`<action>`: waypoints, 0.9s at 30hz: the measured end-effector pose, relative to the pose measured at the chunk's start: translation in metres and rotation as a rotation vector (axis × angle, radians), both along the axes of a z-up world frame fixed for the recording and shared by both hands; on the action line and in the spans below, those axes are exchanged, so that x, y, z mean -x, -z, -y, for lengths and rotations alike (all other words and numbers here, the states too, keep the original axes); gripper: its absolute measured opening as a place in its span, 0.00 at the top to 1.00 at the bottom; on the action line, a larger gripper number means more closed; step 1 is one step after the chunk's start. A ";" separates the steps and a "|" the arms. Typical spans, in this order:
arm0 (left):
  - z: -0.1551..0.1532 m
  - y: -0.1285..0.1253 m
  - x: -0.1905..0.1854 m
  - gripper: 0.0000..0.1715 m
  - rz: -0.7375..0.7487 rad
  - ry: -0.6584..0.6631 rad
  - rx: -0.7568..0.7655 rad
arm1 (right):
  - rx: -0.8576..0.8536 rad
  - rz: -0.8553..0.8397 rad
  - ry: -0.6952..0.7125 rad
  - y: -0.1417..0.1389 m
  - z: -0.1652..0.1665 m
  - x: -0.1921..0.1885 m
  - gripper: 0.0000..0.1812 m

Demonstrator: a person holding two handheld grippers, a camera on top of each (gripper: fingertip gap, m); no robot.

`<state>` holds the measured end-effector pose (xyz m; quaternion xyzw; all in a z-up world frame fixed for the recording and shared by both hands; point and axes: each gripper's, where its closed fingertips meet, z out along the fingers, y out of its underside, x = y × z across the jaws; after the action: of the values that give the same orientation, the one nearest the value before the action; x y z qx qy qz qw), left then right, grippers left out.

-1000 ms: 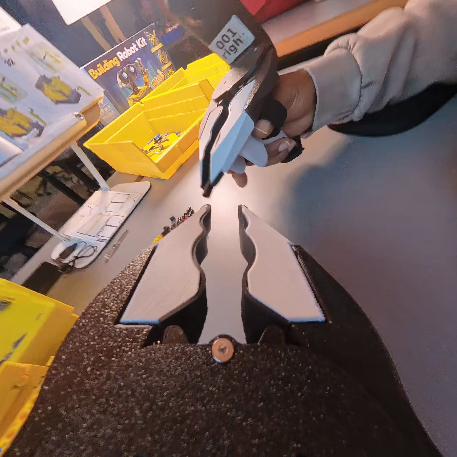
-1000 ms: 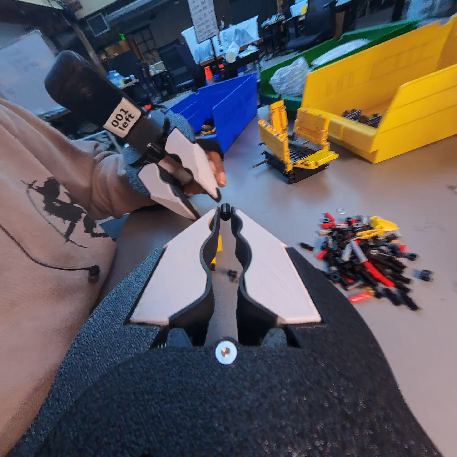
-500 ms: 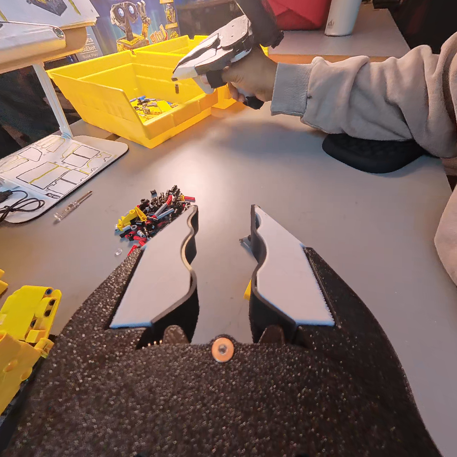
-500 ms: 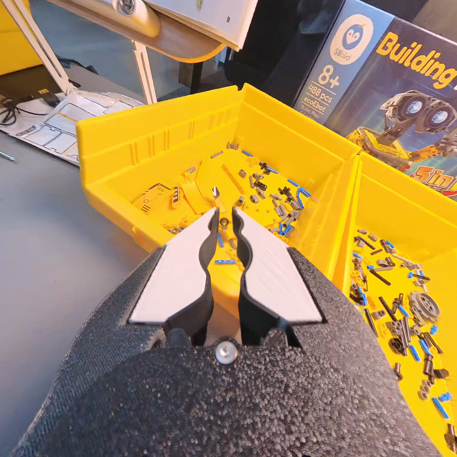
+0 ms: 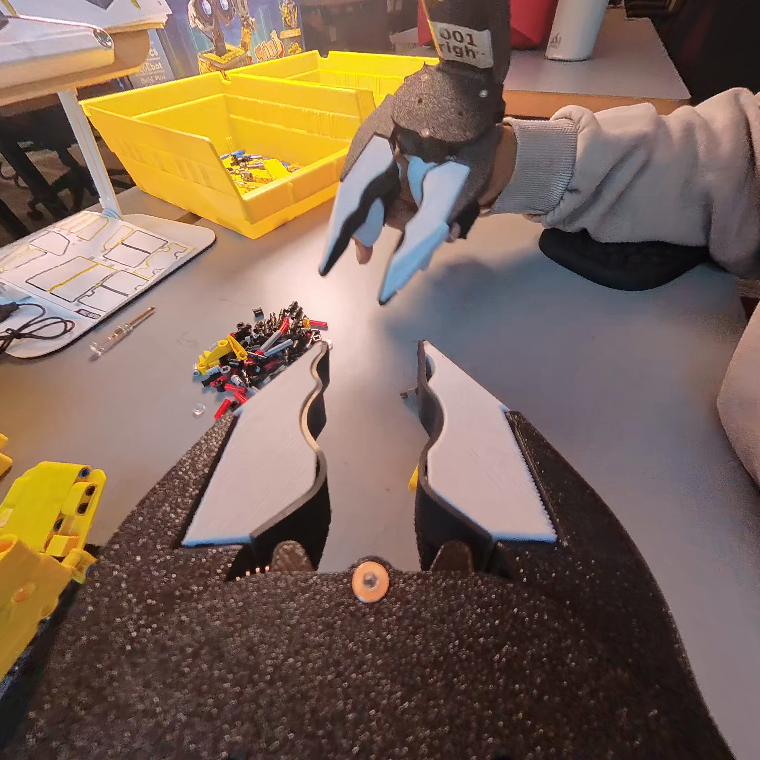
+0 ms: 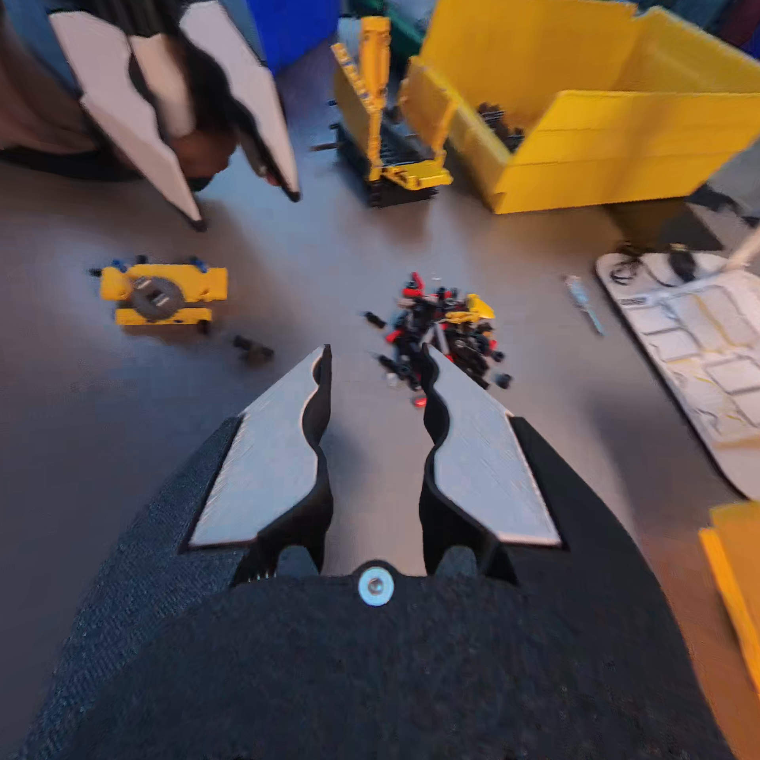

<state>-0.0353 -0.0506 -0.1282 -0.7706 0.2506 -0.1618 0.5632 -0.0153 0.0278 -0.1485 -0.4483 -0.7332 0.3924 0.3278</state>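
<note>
Back from the yellow bin [image 5: 214, 135], right gripper [image 6: 376, 362] now gapes empty over the brick pile [image 6: 446, 329]; left gripper [image 5: 372, 349] wide, empty too

Left gripper [image 5: 373, 347] jaws apart, empty, right gripper [image 6: 376, 349] likewise, angled downward

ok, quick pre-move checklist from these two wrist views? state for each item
1. Left gripper open, nothing held: ok.
2. Right gripper open, nothing held: ok.
3. Pile of small parts in view, loose on the grey table, by both grippers' tips: ok.
4. Grippers apart from each other: ok.
5. Right wrist view sharp: not ok, motion blur.
6. Black piece near the yellow block assembly, type: cannot tell.
</note>
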 end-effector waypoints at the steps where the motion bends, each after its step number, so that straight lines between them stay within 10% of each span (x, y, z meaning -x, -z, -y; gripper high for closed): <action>1: 0.000 0.001 0.000 0.76 0.006 0.000 0.010 | -0.005 0.028 -0.064 0.006 0.018 0.001 0.75; 11: -0.001 0.014 0.003 0.76 0.006 0.009 0.080 | -0.031 0.233 -0.242 0.047 0.077 -0.012 0.71; 19: 0.004 0.026 -0.005 0.84 -0.044 0.055 0.135 | -0.133 0.193 -0.222 0.050 0.079 -0.001 0.92; 27: 0.026 -0.023 -0.033 0.83 0.434 0.298 0.161 | 0.255 -0.312 -0.342 -0.062 0.102 -0.006 0.92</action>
<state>-0.0022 -0.0763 -0.1055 -0.7147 0.2212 -0.4238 0.5106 -0.0093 -0.0743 -0.0870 -0.2898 -0.6835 0.5957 0.3067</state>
